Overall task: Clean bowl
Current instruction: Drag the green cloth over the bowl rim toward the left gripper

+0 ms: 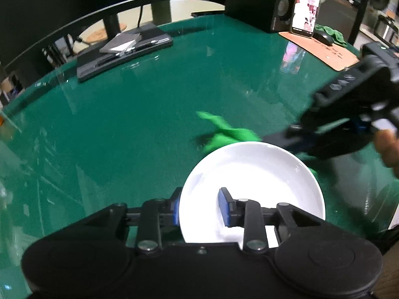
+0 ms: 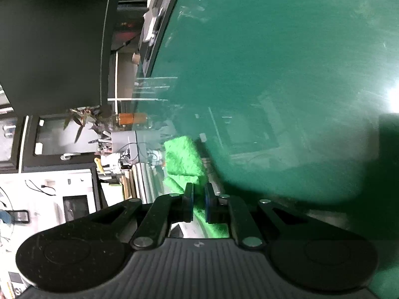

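White bowl (image 1: pixel 251 189) held at the near edge of the green desk (image 1: pixel 139 114).

Left gripper (image 1: pixel 200 208): blue-padded fingers (image 1: pixel 225 209) clamp the bowl's near rim, one inside, one outside. Green cloth (image 1: pixel 225 134): behind the bowl's far rim, blurred. Right gripper (image 1: pixel 281 140): dark, reaching in from the right toward the cloth, its tips blurred. Far right corner: lit phone (image 1: pixel 306 12) propped upright, mouse (image 1: pixel 323 37), tan mat (image 1: pixel 324 49). Far left edge: flat black device (image 1: pixel 124 49).

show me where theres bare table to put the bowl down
Widest bare patch: the green table between the black flat device and the white bowl. Crowded on the right: green cloth, right tool, mat with phone and mouse.
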Demonstrator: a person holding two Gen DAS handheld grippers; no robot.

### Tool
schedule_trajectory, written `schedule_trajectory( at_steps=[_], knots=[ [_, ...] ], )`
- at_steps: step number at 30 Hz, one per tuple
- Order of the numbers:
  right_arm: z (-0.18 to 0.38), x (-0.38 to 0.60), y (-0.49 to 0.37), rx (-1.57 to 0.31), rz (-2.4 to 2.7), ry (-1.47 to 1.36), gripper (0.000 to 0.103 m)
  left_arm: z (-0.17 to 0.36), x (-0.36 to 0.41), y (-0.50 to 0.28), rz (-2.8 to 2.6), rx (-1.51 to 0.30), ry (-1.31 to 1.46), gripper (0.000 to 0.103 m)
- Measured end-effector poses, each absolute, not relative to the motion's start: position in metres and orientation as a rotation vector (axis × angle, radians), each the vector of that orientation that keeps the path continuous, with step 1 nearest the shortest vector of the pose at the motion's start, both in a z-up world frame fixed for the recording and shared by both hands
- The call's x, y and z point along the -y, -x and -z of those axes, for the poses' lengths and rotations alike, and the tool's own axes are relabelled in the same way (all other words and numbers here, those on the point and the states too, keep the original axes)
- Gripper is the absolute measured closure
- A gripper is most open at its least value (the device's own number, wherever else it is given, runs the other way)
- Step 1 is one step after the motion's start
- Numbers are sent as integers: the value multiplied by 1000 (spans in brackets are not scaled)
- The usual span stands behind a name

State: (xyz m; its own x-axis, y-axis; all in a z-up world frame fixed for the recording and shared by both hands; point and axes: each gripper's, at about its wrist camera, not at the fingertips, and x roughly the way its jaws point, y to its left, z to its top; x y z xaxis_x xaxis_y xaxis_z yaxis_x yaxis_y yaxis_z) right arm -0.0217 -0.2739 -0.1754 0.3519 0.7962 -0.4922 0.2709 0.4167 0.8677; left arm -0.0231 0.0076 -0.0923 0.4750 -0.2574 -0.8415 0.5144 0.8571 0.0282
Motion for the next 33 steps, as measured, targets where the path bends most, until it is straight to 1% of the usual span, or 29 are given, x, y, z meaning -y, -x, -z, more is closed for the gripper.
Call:
schedule_trajectory(
  at_steps=[6, 9, 18, 22, 28, 33],
  knots=[
    [174, 293, 50, -1193, -467, -1190, 93, 97, -6, 27, 499, -942, -331, 70],
    [178, 290, 46, -1189, -459, -1208, 93, 97, -5, 27, 489, -940, -337, 70],
    [182, 256, -3, -1190, -502, -1158, 93, 97, -6, 25, 479, -960, -326, 69],
    [185, 262, 5, -1190, -492, -1196, 93, 98, -5, 24, 508, -960, -320, 65],
    [185, 286, 31, -1221, -485, -1212, 93, 99, -6, 21, 529, -957, -315, 64],
    [187, 277, 18, -1220, -475, -1188, 93, 99, -4, 22, 527, -956, -322, 64]
  ],
)
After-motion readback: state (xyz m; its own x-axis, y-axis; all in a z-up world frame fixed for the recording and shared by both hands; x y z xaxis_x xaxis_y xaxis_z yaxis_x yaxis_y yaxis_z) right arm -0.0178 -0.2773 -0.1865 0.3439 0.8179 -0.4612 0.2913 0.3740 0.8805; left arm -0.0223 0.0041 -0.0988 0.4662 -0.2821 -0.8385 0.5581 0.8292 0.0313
